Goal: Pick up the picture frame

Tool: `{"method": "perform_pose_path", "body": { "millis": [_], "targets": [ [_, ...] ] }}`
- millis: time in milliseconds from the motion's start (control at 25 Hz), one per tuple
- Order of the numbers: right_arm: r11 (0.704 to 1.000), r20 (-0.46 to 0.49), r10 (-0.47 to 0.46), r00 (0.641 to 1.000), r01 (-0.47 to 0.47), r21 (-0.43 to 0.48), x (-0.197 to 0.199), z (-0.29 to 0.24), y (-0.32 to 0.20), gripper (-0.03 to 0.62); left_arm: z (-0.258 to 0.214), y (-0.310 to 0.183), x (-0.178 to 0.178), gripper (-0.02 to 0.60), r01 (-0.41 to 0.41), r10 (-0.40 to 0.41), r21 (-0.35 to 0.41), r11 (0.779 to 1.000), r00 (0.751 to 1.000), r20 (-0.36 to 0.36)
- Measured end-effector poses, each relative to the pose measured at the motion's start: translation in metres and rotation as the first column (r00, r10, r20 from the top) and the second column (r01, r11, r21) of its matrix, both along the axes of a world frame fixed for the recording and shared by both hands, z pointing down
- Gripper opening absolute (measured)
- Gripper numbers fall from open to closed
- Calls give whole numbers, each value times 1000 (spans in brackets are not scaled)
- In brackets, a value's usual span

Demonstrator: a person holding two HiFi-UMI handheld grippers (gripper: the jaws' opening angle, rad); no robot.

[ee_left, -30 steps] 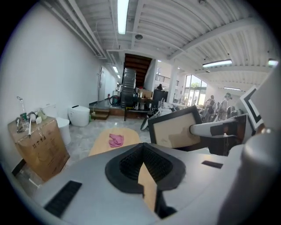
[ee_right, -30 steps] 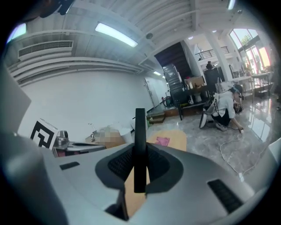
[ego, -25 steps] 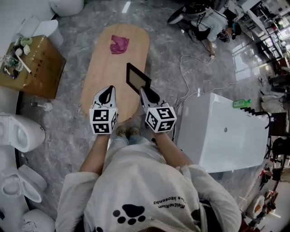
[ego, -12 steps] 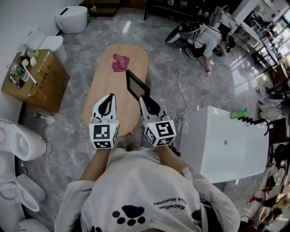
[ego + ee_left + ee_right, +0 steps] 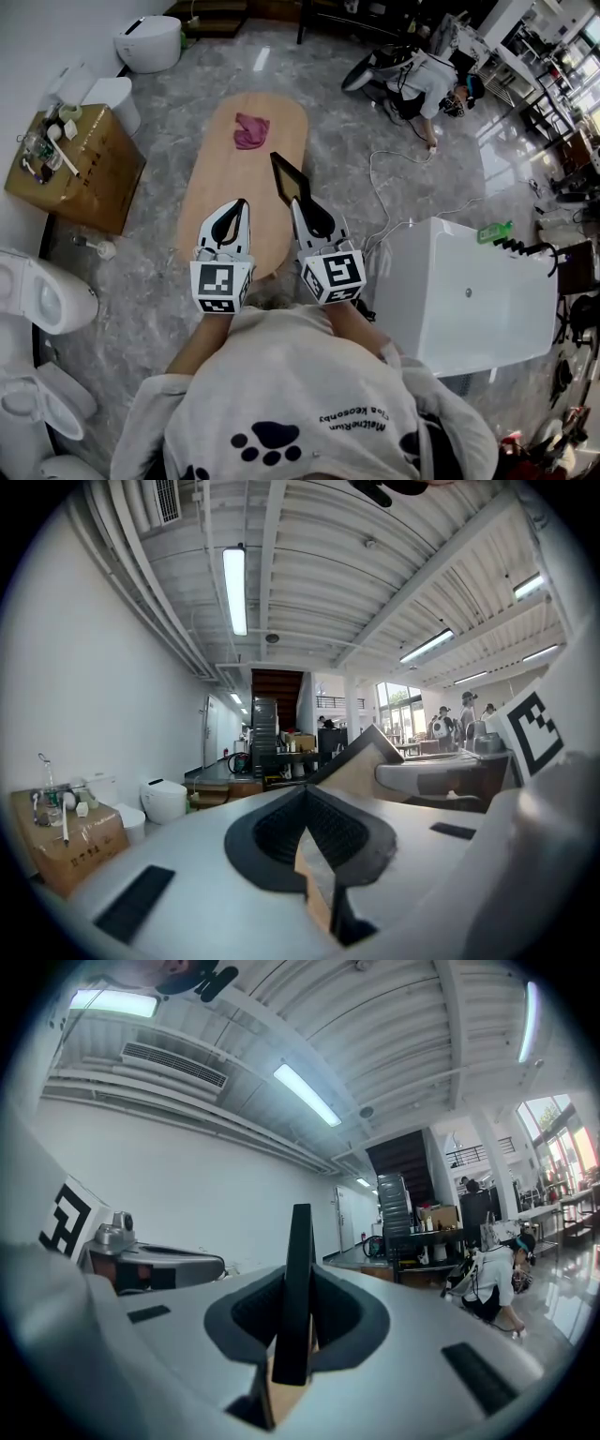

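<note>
The picture frame (image 5: 289,180), black-rimmed with a brown inside, is held up in the air over the right edge of the oval wooden table (image 5: 220,178). My right gripper (image 5: 298,206) is shut on its near edge. In the right gripper view the frame (image 5: 298,1269) stands edge-on as a black bar between the jaws of that gripper (image 5: 298,1321). My left gripper (image 5: 239,208) hovers beside it to the left, shut and holding nothing. In the left gripper view that gripper's (image 5: 305,832) jaws meet, with the frame (image 5: 367,761) off to the right.
A pink cloth (image 5: 249,130) lies at the table's far end. A cardboard box (image 5: 75,164) with clutter and toilets (image 5: 42,291) stand at the left, and a white cabinet (image 5: 469,291) at the right. A person (image 5: 427,75) crouches on the marble floor beyond, near a cable (image 5: 389,159).
Both grippers have risen above the table, and the picture frame has gone up with the right one. The left gripper stays shut and empty.
</note>
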State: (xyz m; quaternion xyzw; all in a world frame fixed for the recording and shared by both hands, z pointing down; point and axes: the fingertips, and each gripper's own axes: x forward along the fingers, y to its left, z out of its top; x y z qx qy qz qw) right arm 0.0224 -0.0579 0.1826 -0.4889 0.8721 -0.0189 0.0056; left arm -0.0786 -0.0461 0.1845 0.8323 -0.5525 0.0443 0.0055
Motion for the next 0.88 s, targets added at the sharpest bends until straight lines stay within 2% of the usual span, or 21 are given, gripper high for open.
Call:
{"method": "perform_pose_path", "body": {
  "millis": [280, 880],
  "targets": [
    [1000, -42, -8, 999, 9, 23, -10, -3, -1, 57, 0, -4, -3, 9, -9, 9, 2, 1000, 1000, 4],
    [999, -50, -19, 999, 21, 40, -12, -4, -2, 57, 5, -4, 2, 9, -18, 18, 4, 1000, 1000, 4]
  ]
}}
